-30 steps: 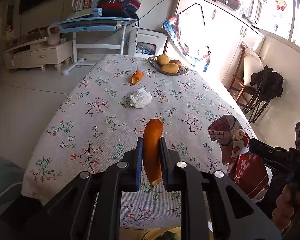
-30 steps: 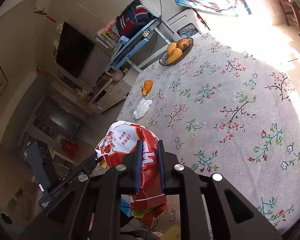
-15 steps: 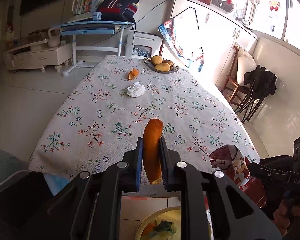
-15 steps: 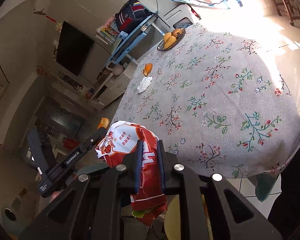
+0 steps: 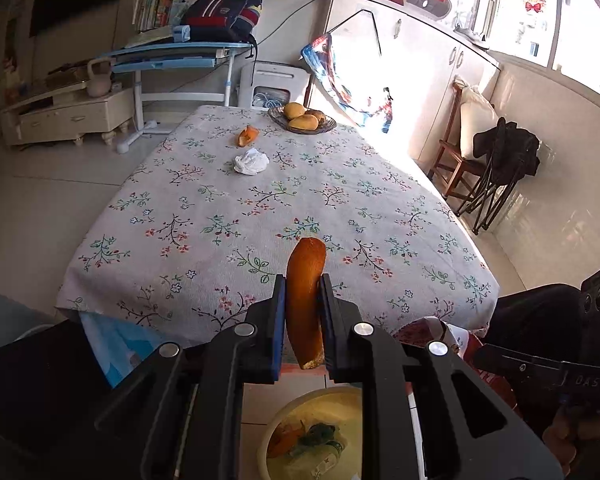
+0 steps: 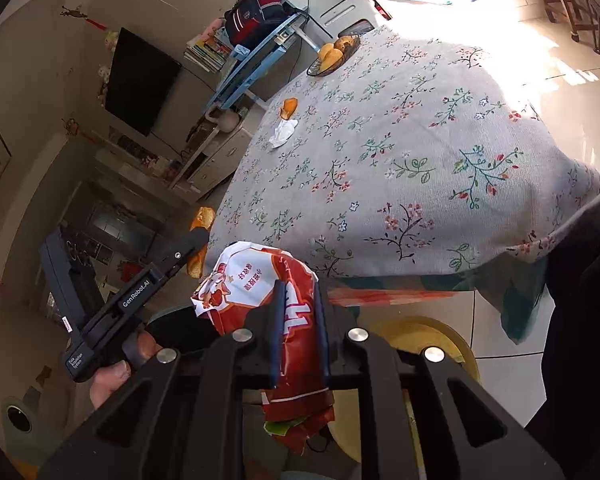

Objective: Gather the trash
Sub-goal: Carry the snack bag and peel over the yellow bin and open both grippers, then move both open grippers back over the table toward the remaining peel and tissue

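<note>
My left gripper point(image 5: 302, 292) is shut on a long orange peel point(image 5: 305, 280), held past the table's near edge above a yellow bin point(image 5: 320, 432) on the floor with scraps in it. My right gripper point(image 6: 298, 300) is shut on a red and white snack bag point(image 6: 256, 280), also off the table edge over the yellow bin point(image 6: 432, 336). The left gripper with its peel point(image 6: 202, 220) shows at the left of the right wrist view. On the floral tablecloth point(image 5: 284, 200) lie a crumpled white tissue point(image 5: 251, 162) and another orange peel point(image 5: 247, 135).
A bowl of mangoes point(image 5: 302, 118) stands at the table's far end. A wooden chair point(image 5: 460, 152) and a folded black chair point(image 5: 500, 168) stand to the right. A blue desk point(image 5: 172, 60) and a low cabinet point(image 5: 68, 114) are beyond the table.
Both grippers have drawn back from over the table to beyond its near edge and lowered, carrying the peel and the bag. The yellow bin has come into view beneath them.
</note>
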Available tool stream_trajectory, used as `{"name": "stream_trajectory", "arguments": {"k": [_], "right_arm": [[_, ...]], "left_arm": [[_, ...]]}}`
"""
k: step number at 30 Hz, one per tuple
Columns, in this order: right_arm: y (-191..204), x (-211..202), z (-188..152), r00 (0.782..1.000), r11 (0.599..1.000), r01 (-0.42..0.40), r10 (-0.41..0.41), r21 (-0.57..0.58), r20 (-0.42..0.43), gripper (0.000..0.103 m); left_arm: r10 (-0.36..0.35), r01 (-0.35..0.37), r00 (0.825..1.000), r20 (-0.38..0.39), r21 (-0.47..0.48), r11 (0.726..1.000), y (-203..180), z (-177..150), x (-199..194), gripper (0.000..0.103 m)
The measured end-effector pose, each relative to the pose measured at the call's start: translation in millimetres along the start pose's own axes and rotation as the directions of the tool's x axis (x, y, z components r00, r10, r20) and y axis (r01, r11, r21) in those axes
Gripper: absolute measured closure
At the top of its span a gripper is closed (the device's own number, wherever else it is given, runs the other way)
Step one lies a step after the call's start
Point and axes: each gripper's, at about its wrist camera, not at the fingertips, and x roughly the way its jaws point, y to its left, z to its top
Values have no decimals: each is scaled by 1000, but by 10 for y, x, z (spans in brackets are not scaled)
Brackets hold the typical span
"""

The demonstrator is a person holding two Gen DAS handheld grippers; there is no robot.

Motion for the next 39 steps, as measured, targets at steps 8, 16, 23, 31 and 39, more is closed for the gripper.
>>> {"name": "stream_trajectory", "arguments": {"k": [8, 16, 23, 31, 39], "right_arm": [[69, 92, -181, 990, 991, 115, -120, -65, -68, 88], [20, 102, -308, 978, 980, 179, -187, -88, -88, 71], [-54, -71, -284, 987, 987, 160, -160, -17, -4, 57], [-105, -223, -300, 986, 987, 153, -155, 41, 63, 48], [-38, -199, -299, 981, 985, 174, -175, 22, 80, 41]], "left_arm": [[-13, 14, 999, -47, 14, 1000, -80, -187, 51, 87], [-31, 41, 987, -161, 57, 998, -173, -510, 291, 87], [-60, 101, 954, -295, 127, 987, -302, -757, 445, 84], [20, 5, 984, -177, 139, 990, -260, -693, 246, 37], [93, -90, 994, -47, 79, 993, -101, -585, 38, 22]]}}
